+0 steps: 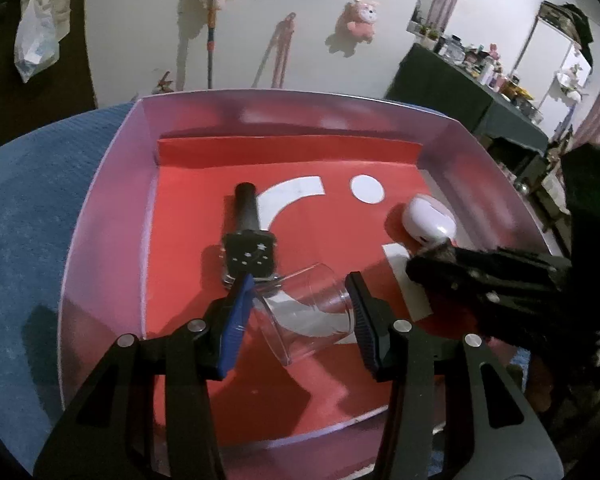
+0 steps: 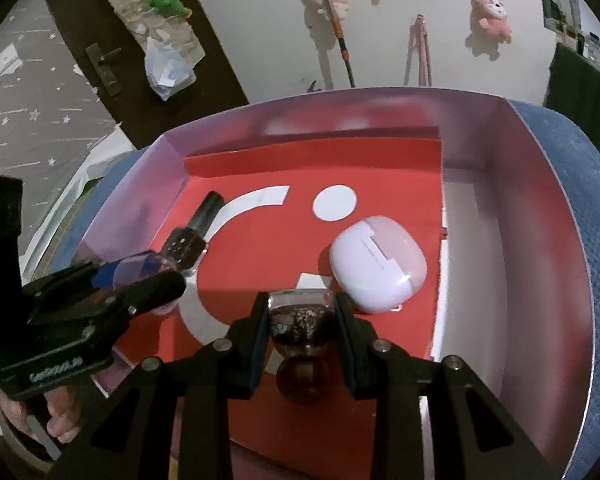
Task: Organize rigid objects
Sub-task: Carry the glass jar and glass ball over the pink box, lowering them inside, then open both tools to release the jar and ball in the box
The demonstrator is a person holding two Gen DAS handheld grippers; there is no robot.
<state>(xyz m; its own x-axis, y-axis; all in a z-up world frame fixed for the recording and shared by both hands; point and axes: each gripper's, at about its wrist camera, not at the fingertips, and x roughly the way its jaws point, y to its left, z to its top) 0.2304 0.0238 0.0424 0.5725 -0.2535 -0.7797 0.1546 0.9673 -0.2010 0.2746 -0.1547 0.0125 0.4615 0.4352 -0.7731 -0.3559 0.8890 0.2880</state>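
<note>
A box [image 1: 100, 216] with pale walls and a red floor sits on a blue cushion. My left gripper [image 1: 300, 300] is shut on a clear plastic cup [image 1: 304, 312], tilted on its side just above the red floor. A black bottle with a square starred body [image 1: 248, 252] lies left of it. A white earbud case [image 1: 428, 220] lies at the right. My right gripper [image 2: 300, 320] is shut on a dark glittery bottle with a round cap [image 2: 300, 344], held over the floor near the earbud case [image 2: 380, 264]. The left gripper [image 2: 132, 280] shows at the left with the cup.
The box wall [image 2: 540, 240] rises on the right, with the blue cushion [image 2: 588, 200] beyond it. On the room floor behind lie a pink plush toy [image 1: 360, 18], a stick [image 1: 212, 20] and a plastic bag [image 1: 36, 40]. A cluttered dark table [image 1: 480, 80] stands at the far right.
</note>
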